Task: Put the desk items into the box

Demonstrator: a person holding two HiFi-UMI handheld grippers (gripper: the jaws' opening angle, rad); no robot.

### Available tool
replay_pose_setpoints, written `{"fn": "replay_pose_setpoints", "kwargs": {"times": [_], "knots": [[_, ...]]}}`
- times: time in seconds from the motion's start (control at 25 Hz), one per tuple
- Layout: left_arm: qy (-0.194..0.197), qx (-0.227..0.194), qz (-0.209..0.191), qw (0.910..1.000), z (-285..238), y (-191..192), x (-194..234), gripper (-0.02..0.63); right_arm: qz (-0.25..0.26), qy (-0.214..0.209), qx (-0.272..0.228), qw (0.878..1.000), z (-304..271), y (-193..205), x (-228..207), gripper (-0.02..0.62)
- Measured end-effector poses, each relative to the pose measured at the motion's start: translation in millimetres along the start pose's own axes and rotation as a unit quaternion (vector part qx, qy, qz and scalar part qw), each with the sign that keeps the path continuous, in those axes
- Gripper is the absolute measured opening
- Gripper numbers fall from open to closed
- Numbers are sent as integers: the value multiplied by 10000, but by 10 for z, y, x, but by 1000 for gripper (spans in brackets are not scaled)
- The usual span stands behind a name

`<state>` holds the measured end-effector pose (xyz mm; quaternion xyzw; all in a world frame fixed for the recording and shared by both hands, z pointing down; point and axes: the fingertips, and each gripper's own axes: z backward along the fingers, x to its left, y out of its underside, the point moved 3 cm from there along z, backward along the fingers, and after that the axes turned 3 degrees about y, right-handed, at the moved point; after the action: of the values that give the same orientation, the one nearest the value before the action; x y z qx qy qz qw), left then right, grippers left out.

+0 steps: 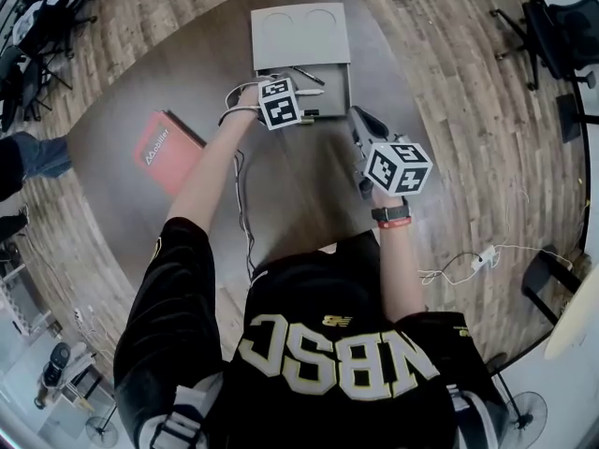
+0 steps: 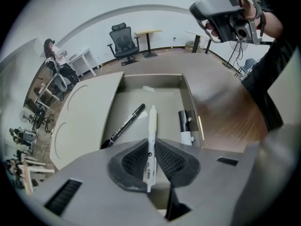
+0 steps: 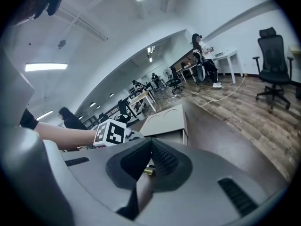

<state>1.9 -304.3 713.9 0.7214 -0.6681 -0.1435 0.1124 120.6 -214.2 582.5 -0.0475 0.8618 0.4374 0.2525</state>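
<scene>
The grey box (image 2: 190, 102) lies open on the round table, its lid (image 2: 80, 121) folded flat to the left. Inside are a black marker (image 2: 124, 125) and a black-and-white item (image 2: 185, 125) against the right wall. My left gripper (image 2: 151, 140) hangs just above the box's near edge, shut on a white pen (image 2: 151, 126) that points into the box. In the head view it (image 1: 298, 97) sits at the box (image 1: 301, 36) front. My right gripper (image 3: 150, 142) is raised to the right of the box, jaws shut, a small brass-coloured thing (image 3: 148, 172) showing between the pads; what it is I cannot tell.
A red notebook (image 1: 165, 150) lies on the table (image 1: 281, 195) left of my left arm. A cable (image 1: 245, 223) trails down the table toward me. Office chairs (image 1: 552, 26) stand on the wooden floor at the right; a power strip with wires (image 1: 482, 258) lies nearer.
</scene>
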Motion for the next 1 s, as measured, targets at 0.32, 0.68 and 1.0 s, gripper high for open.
{"fn": "replay_pose_setpoints", "kwargs": {"times": [0.32, 0.68, 1.0], "knots": [[-111, -247, 464, 9986, 81, 51, 25, 75, 41, -13, 16, 10000, 63, 77, 45, 9], [-957, -1200, 1531, 9762, 757, -56, 114, 75, 284, -230, -194, 9991, 58, -145, 241, 9], [-1847, -2285, 2541, 9215, 1572, -134, -174, 74, 810, -468, -425, 9947, 112, -399, 523, 9]]}}
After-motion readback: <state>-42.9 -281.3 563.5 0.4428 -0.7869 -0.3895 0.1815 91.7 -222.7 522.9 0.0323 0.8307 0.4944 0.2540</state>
